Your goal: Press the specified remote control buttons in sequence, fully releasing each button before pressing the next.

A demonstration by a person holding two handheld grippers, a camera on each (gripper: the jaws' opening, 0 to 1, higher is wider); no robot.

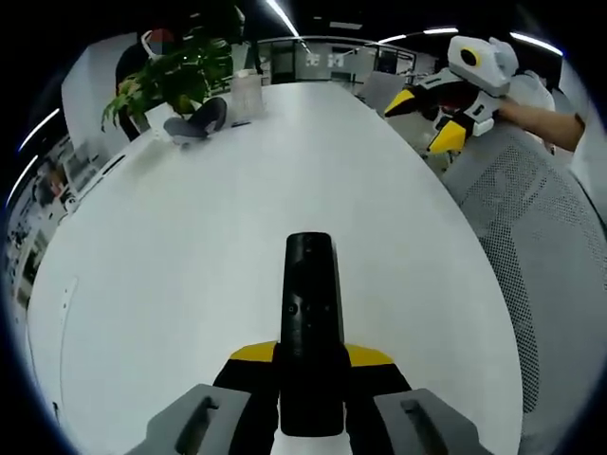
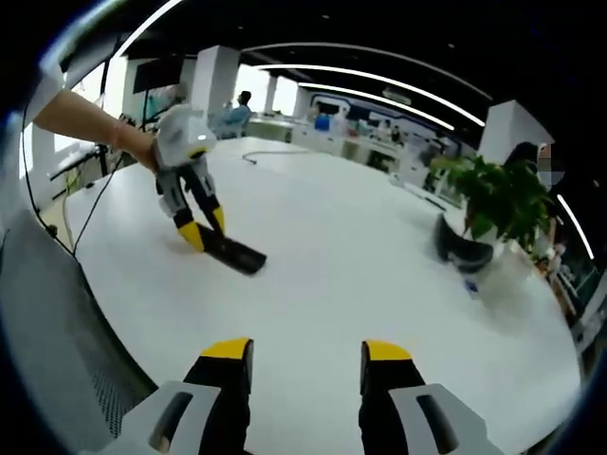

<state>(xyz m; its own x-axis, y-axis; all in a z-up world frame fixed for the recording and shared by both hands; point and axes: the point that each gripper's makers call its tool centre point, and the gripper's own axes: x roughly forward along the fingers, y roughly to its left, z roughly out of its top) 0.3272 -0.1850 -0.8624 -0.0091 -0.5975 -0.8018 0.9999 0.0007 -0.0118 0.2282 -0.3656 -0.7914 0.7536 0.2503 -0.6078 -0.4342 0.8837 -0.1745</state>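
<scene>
The left gripper (image 1: 311, 365) was seen pinching the near end of a black remote control (image 1: 309, 313) between its yellow-tipped jaws; the remote extended away from the jaws toward twelve o'clock in the left gripper view, with its far end low over the white table (image 1: 171, 284). Whether the remote rested on the table or was held just above it could not be told. Small buttons were faintly visible on its upper face, but none could be identified. In the right gripper view the same pairing appeared at ten o'clock, where the left gripper (image 2: 204, 230) was held down on the remote control (image 2: 234, 253) at the table surface (image 2: 360, 265).

The right gripper (image 2: 308, 355) was shown with its jaws spread and nothing between them, hovering above the table and well apart from the remote. In the left gripper view the right gripper (image 1: 432, 118) was seen at one o'clock, raised beside a mesh chair back (image 1: 531, 227).

A potted plant (image 2: 493, 204) stood far across the table at two o'clock in the right gripper view.

Progress was judged as early: the remote was secured, but no jaw tip was touching a button, so the pressing sequence appeared still to be carried out.
</scene>
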